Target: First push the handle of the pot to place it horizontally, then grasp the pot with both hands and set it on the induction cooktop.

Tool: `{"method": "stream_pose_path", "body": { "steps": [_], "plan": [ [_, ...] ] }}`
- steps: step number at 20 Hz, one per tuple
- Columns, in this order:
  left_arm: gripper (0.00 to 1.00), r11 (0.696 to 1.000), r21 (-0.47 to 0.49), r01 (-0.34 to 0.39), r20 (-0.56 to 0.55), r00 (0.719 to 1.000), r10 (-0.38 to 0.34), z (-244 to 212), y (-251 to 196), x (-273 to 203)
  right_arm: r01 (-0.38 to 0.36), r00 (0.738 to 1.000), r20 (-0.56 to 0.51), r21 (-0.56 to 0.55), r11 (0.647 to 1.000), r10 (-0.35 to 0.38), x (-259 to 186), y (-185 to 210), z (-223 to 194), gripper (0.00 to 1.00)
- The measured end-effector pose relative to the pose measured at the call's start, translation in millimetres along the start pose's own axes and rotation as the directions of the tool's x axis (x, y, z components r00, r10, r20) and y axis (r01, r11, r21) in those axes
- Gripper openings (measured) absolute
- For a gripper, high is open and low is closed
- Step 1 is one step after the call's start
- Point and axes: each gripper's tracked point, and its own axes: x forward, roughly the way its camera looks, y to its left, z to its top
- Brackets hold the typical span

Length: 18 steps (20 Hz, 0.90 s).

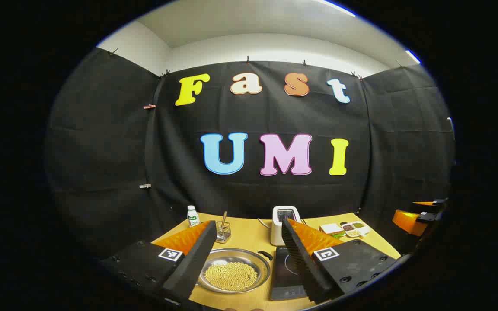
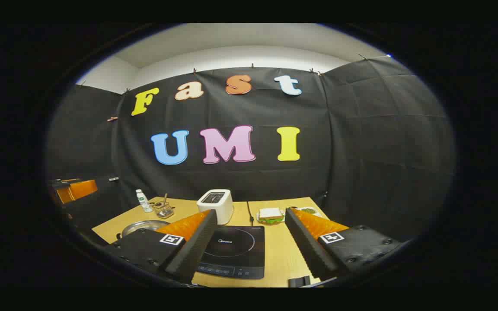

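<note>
Left gripper held above the near edge of the light wooden table, fingers spread wide with nothing between them. Below and between those fingers, a shallow round steel pot filled with small yellow beads, resting on the table just left of the flat black induction cooktop; dark pot handle showing at the rim's far right, close to the cooktop's corner. Farther back, a white toaster, a small white bottle with green label, a clear glass holder with a stick, a sandwich and small white dishes of grains. Right gripper likewise raised over the table, fingers wide apart and empty, the cooktop lying directly between and below them. Steel pot visible at left of the cooktop, partly hidden behind the left finger. At the far right edge of the left gripper view, part of the other gripper, state impossible to tell there.
</note>
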Motion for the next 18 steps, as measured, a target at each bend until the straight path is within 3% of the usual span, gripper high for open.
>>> {"method": "stream_pose_path", "body": {
  "steps": [5, 6, 8, 10, 18],
  "plan": [
    [0.94, 0.999, 0.015, 0.029, -0.030, 0.999, -0.029, -21, 21, -8, 0.020, 1.000, 0.006, 0.010, 1.000, -0.020, -7, 17, -2, 0.94],
    [0.94, 1.000, 0.013, 0.026, -0.032, 0.999, -0.025, -23, 27, -7, 0.026, 1.000, 0.003, 0.004, 1.000, -0.026, -7, 19, -5, 0.98],
    [0.94, 1.000, 0.023, 0.021, -0.027, 0.999, -0.021, -24, 38, -8, 0.039, 0.999, -0.009, 0.004, 0.999, -0.039, -9, 23, -9, 0.94],
    [0.94, 0.999, 0.030, 0.020, -0.027, 0.999, -0.020, -25, 46, -9, 0.050, 0.999, -0.007, 0.015, 0.999, -0.050, -10, 30, -8, 0.98],
    [0.94, 0.993, 0.024, 0.114, -0.030, 0.993, -0.113, -35, 54, 4, 0.077, 0.997, 0.031, 0.002, 0.997, -0.077, -8, 57, 2, 0.98]
  ]
}}
